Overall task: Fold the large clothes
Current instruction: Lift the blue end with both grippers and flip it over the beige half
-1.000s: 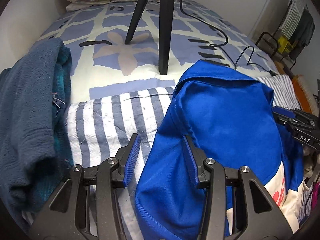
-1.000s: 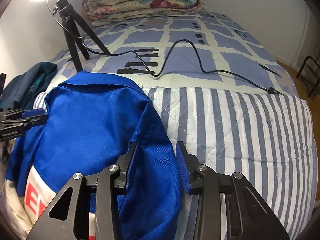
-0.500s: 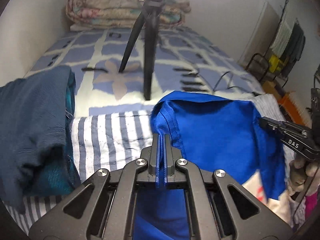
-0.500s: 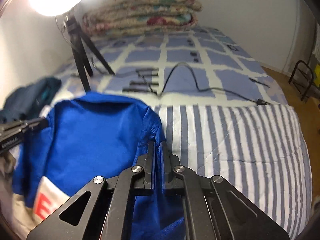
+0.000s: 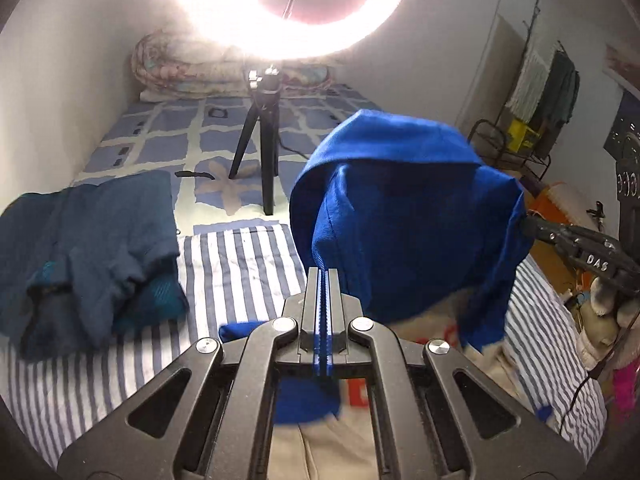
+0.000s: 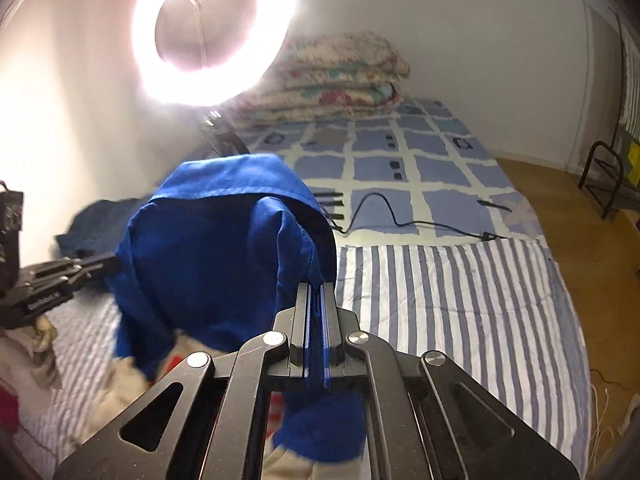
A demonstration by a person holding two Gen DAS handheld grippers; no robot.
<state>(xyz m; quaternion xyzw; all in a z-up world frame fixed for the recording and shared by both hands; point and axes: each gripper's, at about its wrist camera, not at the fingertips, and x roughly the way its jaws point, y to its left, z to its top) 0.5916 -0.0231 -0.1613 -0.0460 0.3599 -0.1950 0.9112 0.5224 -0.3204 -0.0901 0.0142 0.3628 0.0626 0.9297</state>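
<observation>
A large bright blue garment (image 5: 404, 208) with a cream and red lower part hangs lifted above the striped bed cover (image 5: 240, 264). My left gripper (image 5: 323, 280) is shut on its blue edge. My right gripper (image 6: 316, 296) is shut on the other edge of the same garment (image 6: 216, 256). The cloth is stretched between them and sags toward the bed. The right gripper also shows at the right of the left wrist view (image 5: 576, 244), and the left gripper at the left of the right wrist view (image 6: 52, 280).
A dark teal sweater (image 5: 84, 240) lies on the bed at left. A ring light on a black tripod (image 5: 260, 152) stands mid-bed with a cable (image 6: 400, 220). Folded floral quilts (image 6: 340, 80) lie by the wall. A rack (image 5: 516, 144) stands on the floor at right.
Both grippers went from open beside the blue garment to shut on its edges, then rose and tilted up, lifting the garment off the bed. The ring light has come into view.
</observation>
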